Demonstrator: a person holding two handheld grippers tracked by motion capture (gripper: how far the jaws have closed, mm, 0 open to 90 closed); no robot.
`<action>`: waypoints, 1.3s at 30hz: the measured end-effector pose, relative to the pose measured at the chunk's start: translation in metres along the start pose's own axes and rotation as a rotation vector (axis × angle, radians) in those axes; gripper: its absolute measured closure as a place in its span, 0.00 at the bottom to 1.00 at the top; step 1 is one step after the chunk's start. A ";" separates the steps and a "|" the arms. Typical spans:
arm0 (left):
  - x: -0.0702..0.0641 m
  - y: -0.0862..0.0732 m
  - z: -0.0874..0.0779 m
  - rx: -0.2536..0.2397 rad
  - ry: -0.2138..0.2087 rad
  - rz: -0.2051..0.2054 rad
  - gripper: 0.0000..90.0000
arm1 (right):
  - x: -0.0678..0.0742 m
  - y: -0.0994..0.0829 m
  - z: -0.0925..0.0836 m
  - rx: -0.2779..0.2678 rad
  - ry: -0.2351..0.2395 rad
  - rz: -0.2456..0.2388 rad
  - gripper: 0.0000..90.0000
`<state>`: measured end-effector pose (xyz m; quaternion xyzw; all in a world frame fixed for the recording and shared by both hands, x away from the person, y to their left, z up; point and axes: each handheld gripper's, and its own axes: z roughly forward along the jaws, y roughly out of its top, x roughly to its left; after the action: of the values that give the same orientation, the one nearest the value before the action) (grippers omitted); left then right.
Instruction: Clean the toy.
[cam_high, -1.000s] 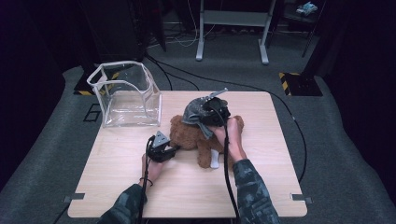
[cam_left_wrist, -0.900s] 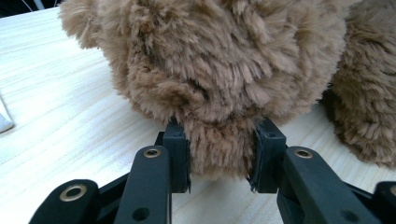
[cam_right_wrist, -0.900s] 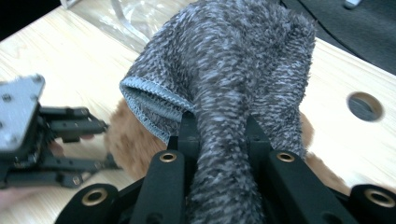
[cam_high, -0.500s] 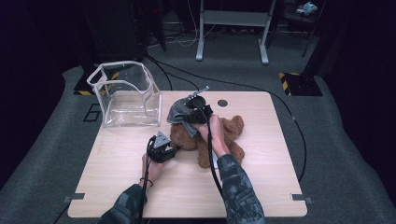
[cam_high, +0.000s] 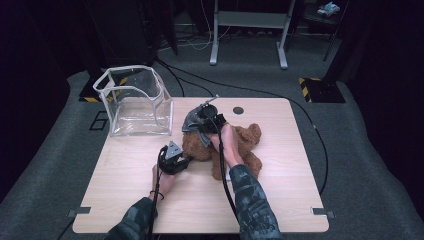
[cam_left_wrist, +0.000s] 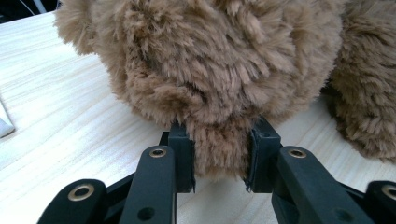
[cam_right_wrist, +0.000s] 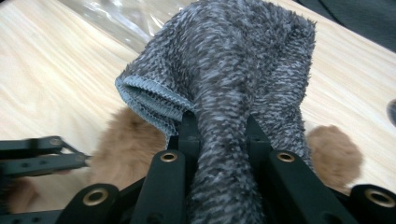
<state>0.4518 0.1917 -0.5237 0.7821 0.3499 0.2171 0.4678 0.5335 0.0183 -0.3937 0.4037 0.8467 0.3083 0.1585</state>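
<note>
Lab or recording studio, not a home. Pale wood tabletop (cam_high: 280, 200) stands alone on grey carpet (cam_high: 360, 150); surroundings dark, black drapes or panels at both sides. Black cables (cam_high: 260, 92) run loose across the carpet behind the tabletop. Yellow-and-black hazard tape (cam_high: 312, 82) marks the floor at right rear, another strip at left rear near the clear plastic bin (cam_high: 134, 100). Grey metal stand legs (cam_high: 248, 35) at the back, more cabling beneath them. Small metal brackets (cam_high: 322, 213) fixed at the tabletop's near corners. A round grommet hole (cam_high: 238, 110) sits in the far part of the tabletop. Cabled, instrumented tools in the person's hands fit a test setup.
</note>
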 end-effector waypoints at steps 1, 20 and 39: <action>0.000 0.000 0.000 0.000 -0.002 0.001 0.77 | -0.002 -0.001 0.000 0.003 -0.005 0.003 0.84; -0.001 0.000 0.000 -0.003 0.006 0.015 0.77 | -0.040 -0.020 -0.007 0.061 -0.093 0.067 0.84; -0.001 0.000 0.000 0.007 0.006 0.020 0.77 | -0.084 -0.048 -0.027 0.076 -0.187 0.134 0.84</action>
<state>0.4513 0.1904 -0.5235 0.7866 0.3441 0.2229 0.4617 0.5436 -0.0810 -0.4028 0.4923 0.8103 0.2468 0.2003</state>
